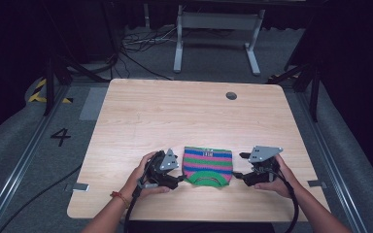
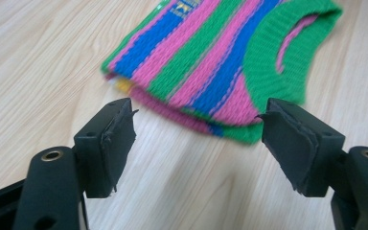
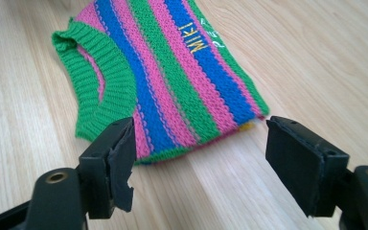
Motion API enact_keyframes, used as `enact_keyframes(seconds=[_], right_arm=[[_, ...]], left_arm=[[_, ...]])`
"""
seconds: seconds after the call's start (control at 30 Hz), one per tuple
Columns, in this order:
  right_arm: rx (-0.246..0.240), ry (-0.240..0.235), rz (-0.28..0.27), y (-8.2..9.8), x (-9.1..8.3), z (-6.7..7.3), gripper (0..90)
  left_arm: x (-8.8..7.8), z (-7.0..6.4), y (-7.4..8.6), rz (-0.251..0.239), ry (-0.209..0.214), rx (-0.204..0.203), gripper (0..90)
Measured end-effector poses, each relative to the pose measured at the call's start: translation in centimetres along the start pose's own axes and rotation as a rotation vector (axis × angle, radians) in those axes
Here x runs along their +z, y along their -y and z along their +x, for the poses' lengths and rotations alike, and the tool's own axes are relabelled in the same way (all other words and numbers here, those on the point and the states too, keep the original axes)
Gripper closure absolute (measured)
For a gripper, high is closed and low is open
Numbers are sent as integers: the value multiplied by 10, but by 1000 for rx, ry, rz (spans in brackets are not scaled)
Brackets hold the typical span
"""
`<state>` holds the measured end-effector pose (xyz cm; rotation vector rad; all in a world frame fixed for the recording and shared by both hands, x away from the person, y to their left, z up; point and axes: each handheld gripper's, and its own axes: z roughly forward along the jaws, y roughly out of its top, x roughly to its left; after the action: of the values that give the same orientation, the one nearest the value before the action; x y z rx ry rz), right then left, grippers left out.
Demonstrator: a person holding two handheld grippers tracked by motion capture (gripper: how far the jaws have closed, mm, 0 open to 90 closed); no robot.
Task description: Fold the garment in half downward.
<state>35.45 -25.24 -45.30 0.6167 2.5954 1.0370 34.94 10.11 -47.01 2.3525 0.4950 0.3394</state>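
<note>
Overhead, a striped knitted garment (image 1: 207,165) lies flat on the wooden table (image 1: 175,111), with the left gripper (image 1: 178,178) just beside one edge and the right gripper (image 1: 239,166) just beside the opposite edge. Along the left gripper view, the jaws stand released, the garment (image 2: 211,57) just beyond them. Along the right gripper view, the jaws likewise gape apart, gripping nothing, the garment (image 3: 172,81) just ahead.

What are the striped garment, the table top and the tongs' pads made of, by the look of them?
Striped garment: knitted yarn, probably acrylic or wool; ribbed stitches show, matte.
Table top: pale wood-grain surface, likely laminate, smooth with a slight sheen.
Pads: black, matte, looks like rubber or foam; edges torn and ragged.
</note>
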Motion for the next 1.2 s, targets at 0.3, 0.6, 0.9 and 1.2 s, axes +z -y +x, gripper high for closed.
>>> enact_keyframes(seconds=[0.3, 0.6, 0.9, 1.2], right_arm=[[2, 53, 36, 13, -17, -8, 268], [8, 91, 62, 38, -30, -15, 257], [73, 119, 59, 62, -44, -25, 251], [142, 153, 53, 88, -57, -31, 241]], left_arm=[[-26, 11, 10, 33, -41, 3, 256], [-46, 21, 39, 65, -63, -55, 252], [-60, 23, 57, 125, -85, -44, 223], [-70, 26, 71, 108, -102, -82, 214]])
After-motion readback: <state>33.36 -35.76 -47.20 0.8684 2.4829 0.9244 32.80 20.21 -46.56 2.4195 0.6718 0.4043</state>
